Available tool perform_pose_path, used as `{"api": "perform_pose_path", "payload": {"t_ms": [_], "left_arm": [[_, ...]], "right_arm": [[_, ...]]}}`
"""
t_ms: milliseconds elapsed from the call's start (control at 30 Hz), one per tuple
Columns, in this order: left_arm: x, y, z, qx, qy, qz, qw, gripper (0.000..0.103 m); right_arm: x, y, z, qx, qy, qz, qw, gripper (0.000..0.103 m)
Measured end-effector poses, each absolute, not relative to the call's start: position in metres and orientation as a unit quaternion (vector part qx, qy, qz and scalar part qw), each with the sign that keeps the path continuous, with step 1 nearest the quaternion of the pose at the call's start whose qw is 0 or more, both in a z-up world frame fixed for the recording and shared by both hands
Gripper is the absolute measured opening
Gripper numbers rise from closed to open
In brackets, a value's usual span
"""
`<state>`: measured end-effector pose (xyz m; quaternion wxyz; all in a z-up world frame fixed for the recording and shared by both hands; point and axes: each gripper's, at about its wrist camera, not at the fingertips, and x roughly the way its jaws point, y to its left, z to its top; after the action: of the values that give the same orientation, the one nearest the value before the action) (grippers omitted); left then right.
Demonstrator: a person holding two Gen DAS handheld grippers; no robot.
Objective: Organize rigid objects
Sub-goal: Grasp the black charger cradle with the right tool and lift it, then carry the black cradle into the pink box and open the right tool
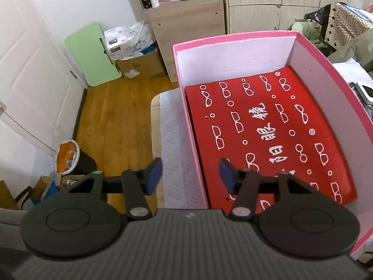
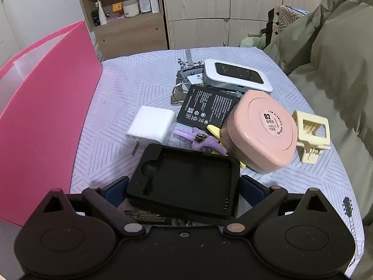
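Judging by the box [image 1: 235, 53], holding only a red case [image 1: 268, 135], little is sorted. Its wall is straddled by the left gripper [image 1: 190, 175], jaws spread, unpinched. A black tray [image 2: 186, 186] is pinched by the right gripper [image 2: 184, 193]; the pile [image 2: 233, 107] is left on the table [image 2: 130, 81].

My room has a honey-coloured wooden floor [image 1: 112, 116] and plain white walls, with a white panelled door [image 1: 30, 74] at my left. A pale green board [image 1: 92, 53] leans against the wall beside a cardboard box [image 1: 139, 66]. Ahead stands an open wooden shelf unit [image 1: 181, 11] crowded with bottles and jars, next to light wood wardrobe doors [image 2: 223, 7]. An olive jacket [image 2: 326, 53] is heaped at my right.
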<state>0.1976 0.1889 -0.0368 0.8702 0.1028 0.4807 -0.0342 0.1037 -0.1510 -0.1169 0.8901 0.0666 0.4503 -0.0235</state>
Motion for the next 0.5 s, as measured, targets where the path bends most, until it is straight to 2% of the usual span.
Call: {"api": "perform_pose_path", "payload": {"t_ms": [33,133,200,500], "left_arm": [[0.2,0.189,-0.039,0.099,0.485,-0.038,0.868,0.025],[0.205,0.19,-0.048,0.081,0.505,-0.06,0.857,0.012],[0.204,0.192,-0.052,0.072,0.499,-0.054,0.862,0.008],[0.2,0.2,-0.054,0.042,0.482,-0.057,0.873,0.007]], "right_arm": [[0.105,-0.15,-0.118,0.062,0.45,-0.022,0.891,0.102],[0.103,-0.15,-0.118,0.051,0.448,-0.014,0.893,0.099],[0.103,-0.152,-0.116,0.051,0.454,-0.004,0.889,0.099],[0.097,-0.158,-0.099,0.109,0.461,0.061,0.878,0.099]]}}
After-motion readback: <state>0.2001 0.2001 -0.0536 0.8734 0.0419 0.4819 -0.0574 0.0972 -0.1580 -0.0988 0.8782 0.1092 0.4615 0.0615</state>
